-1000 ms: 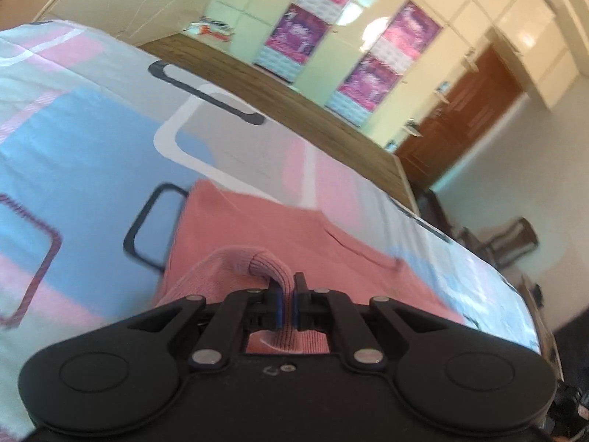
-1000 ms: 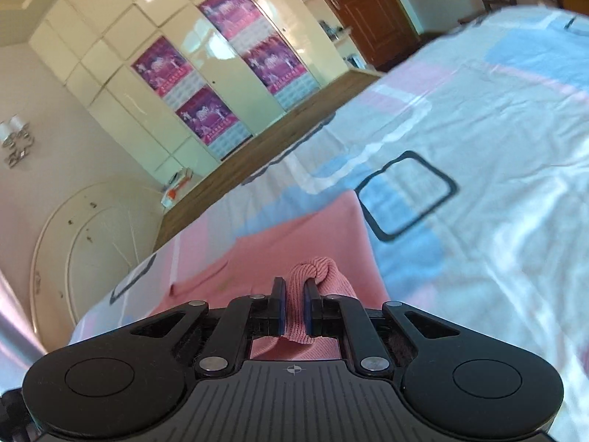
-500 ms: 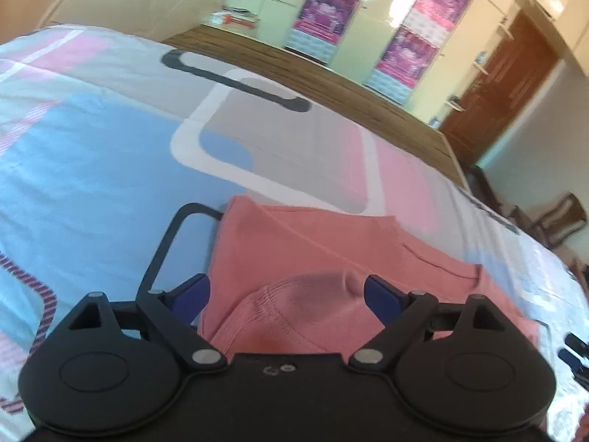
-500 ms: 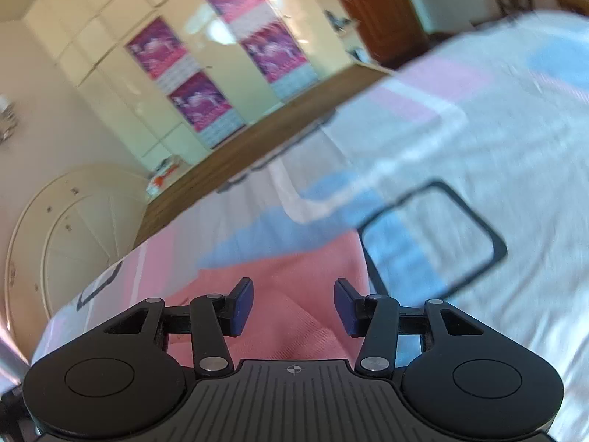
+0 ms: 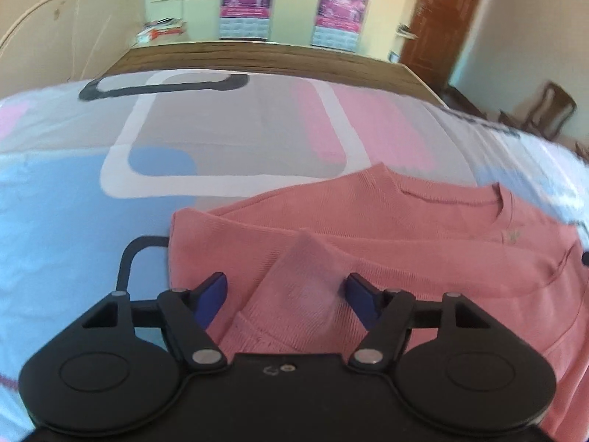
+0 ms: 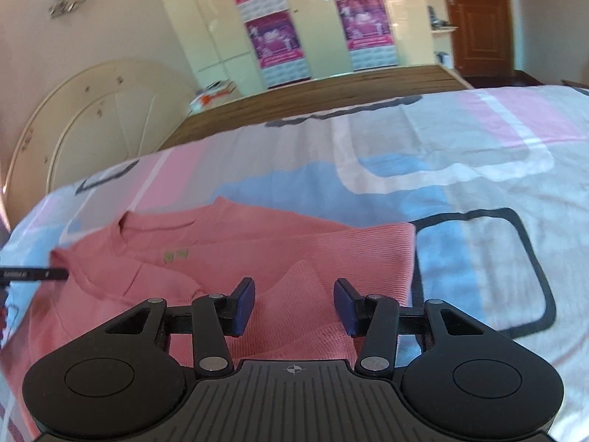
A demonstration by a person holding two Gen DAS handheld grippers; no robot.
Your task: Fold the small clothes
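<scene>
Two claws hang over one pink garment on a bed. The left claw (image 5: 287, 296) has its blue pads (image 5: 213, 296) set apart on either side of a raised peak of knit fabric, and its jaws are closing at this moment; the pads do not press on the cloth, so nothing is gripped. The right claw (image 6: 293, 304) stands partly open, its blue pads (image 6: 244, 304) flanking a similar ridged fold of fabric without pinching it.

Under both claws lies the pink sweater (image 5: 423, 258), spread mostly flat. From the left wrist view its sleeve cuff (image 5: 305, 305) rises between the fingers, with the ribbed neckline (image 5: 504, 202) further off toward the right. From the right wrist view the neckline (image 6: 121, 235) sits toward the left, a small yellowish label (image 6: 175, 255) just inside it, and the sweater's folded edge (image 6: 410, 258) runs down on the right.

Beneath the sweater is a bedsheet (image 5: 221, 140) patterned with pale blue, pink, grey and white rounded rectangles and dark outlines. Beyond the bed's far edge runs a brown wooden board (image 5: 276, 55). Further back stand cream wardrobe doors (image 6: 213, 18) bearing purple posters (image 6: 279, 40), and a dark brown door (image 6: 475, 11) on the right. A wooden chair (image 5: 548, 110) stands beside the bed in the left wrist view.
</scene>
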